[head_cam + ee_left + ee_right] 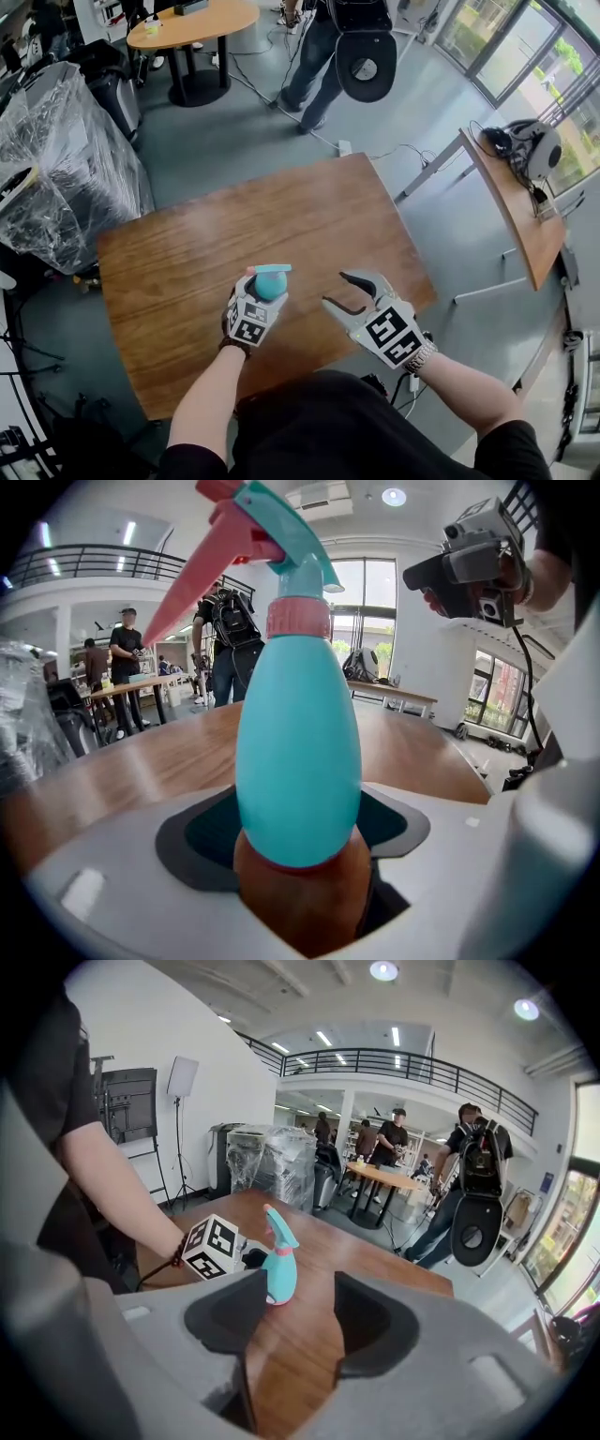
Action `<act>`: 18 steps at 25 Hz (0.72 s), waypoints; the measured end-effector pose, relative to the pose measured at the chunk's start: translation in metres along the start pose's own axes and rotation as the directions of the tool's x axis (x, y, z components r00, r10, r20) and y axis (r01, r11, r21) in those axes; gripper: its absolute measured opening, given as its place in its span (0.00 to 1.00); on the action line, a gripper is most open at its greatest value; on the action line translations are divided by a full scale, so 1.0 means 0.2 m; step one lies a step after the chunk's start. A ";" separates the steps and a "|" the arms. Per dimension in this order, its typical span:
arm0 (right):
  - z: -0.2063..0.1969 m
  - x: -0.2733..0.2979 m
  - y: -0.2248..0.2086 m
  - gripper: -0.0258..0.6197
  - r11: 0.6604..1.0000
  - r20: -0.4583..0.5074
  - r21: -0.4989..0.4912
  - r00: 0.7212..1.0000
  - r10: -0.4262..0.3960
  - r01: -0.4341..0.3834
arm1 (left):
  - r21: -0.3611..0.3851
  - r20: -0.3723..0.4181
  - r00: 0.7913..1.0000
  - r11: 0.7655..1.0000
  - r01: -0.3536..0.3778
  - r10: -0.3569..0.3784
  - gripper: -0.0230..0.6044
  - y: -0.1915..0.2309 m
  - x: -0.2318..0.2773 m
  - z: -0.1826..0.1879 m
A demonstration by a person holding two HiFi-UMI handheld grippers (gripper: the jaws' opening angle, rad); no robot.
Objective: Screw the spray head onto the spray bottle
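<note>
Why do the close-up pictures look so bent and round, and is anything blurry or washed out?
Left gripper view: fisheye, dark corners; the spray bottle looms huge and soft, the windows behind it are washed out. Right gripper view: the balcony railing bows into a curve. Head view: sharpest, though the table edges bend slightly.

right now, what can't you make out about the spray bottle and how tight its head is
Threads under the pink collar of the teal egg-shaped plastic spray bottle: covered by the collar, left gripper view; tightness can't be told.
Top of the pink-and-teal spray head: cut off by that view's upper edge.
Bottle's lower body, head view: behind the left hand-held gripper.
Right gripper view: bottle too small for detail.
</note>
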State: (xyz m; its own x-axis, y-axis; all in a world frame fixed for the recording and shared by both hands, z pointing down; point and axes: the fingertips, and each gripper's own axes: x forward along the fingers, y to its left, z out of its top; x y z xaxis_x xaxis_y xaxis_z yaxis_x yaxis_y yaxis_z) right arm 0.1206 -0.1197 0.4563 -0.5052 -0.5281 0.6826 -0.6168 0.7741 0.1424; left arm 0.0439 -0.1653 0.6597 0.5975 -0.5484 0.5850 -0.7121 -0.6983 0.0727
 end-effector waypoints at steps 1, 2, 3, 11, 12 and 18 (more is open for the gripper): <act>-0.01 0.00 0.00 0.37 1.000 -0.001 0.004 1.000 0.001 -0.001 | 0.001 0.003 1.000 1.000 -0.005 0.005 0.67 0.01 0.01 0.01; -0.02 0.00 0.00 0.37 1.000 -0.002 0.008 1.000 0.003 -0.003 | 0.003 0.007 1.000 1.000 -0.010 0.010 0.67 0.02 0.02 0.02; -0.03 0.00 0.00 0.37 1.000 -0.002 0.013 1.000 0.004 -0.004 | 0.003 0.011 1.000 1.000 -0.014 0.014 0.68 0.02 0.02 0.03; -0.09 0.03 0.06 0.37 0.998 -0.005 0.049 0.999 0.037 -0.036 | -0.004 -0.017 1.000 1.000 -0.011 0.011 0.75 0.02 0.03 0.03; -0.09 0.04 0.07 0.37 0.998 -0.004 0.055 0.999 0.041 -0.041 | -0.006 -0.022 1.000 1.000 -0.012 0.012 0.76 0.02 0.02 0.03; -0.07 0.08 0.15 0.35 0.994 0.040 0.086 0.997 0.061 -0.064 | -0.027 -0.005 0.999 0.999 -0.045 0.044 0.75 0.03 -0.16 0.03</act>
State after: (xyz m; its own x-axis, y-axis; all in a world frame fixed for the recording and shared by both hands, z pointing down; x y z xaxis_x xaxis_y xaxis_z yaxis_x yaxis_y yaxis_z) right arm 0.1019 -0.1006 0.4819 -0.5655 -0.4931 0.6611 -0.6324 0.7738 0.0362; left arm 0.0216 -0.1544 0.6363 0.5633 -0.5764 0.5920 -0.7476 -0.6606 0.0681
